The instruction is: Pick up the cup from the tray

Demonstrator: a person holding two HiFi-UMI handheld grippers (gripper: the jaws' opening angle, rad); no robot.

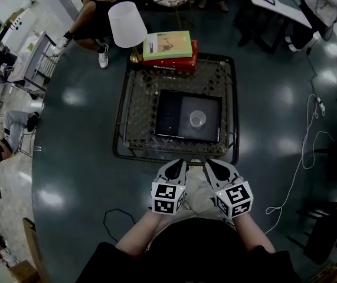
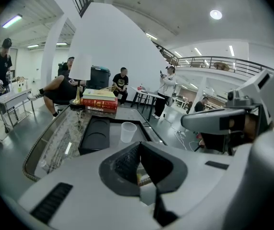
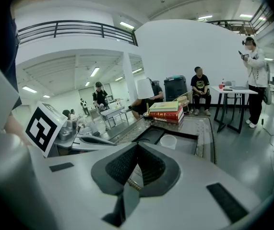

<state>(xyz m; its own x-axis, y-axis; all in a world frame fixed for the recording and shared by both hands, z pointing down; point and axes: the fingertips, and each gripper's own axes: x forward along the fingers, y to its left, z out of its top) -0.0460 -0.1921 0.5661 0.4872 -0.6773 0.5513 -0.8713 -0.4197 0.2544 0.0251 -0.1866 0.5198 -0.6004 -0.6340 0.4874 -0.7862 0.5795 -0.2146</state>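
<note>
A clear plastic cup (image 1: 197, 119) stands upright in the right half of a black tray (image 1: 171, 114) on a glass-topped table (image 1: 138, 99). Both grippers are held close to the person's body, short of the table's near edge. My left gripper (image 1: 179, 161) is shut with nothing in it, and so is my right gripper (image 1: 210, 163). In the left gripper view the cup (image 2: 128, 132) and tray (image 2: 94, 134) lie ahead of the closed left gripper (image 2: 138, 145). In the right gripper view the cup (image 3: 168, 141) is beyond the closed right gripper (image 3: 137, 144).
A lamp with a white shade (image 1: 127, 23) and a stack of books (image 1: 169, 50) stand at the table's far end. Several people sit and stand around the room beyond it. A white cable (image 1: 310, 140) trails on the floor to the right.
</note>
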